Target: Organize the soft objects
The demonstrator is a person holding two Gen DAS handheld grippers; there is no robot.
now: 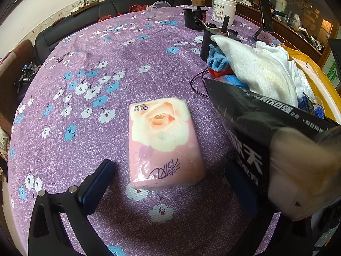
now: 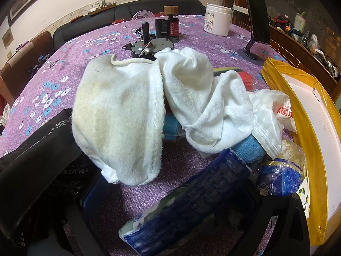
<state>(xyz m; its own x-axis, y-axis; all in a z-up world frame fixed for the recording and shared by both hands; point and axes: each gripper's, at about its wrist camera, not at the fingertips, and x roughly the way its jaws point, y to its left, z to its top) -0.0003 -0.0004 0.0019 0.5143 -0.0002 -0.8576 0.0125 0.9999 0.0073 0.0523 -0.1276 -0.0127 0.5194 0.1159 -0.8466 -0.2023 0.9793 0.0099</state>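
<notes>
Sorting is barely starting, I judge: white towels (image 2: 119, 115) are lying heaped beside the yellow-edged box (image 2: 315, 149) on the counter (image 1: 106, 64). My left fingers (image 1: 96, 183) are hanging apart around the pink tissue pack (image 1: 164, 143); my right fingers (image 2: 245, 202) are straddling a blue packet (image 2: 191, 209), grip unclear.

Floral purple table (image 1: 89, 49) under pink tissue pack (image 1: 164, 143), towels (image 2: 119, 115).

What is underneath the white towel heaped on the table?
Under the white towel a blue cloth and a blue folded item poke out, on the purple tablecloth. Whatever else the towel covers cannot be seen.
</notes>
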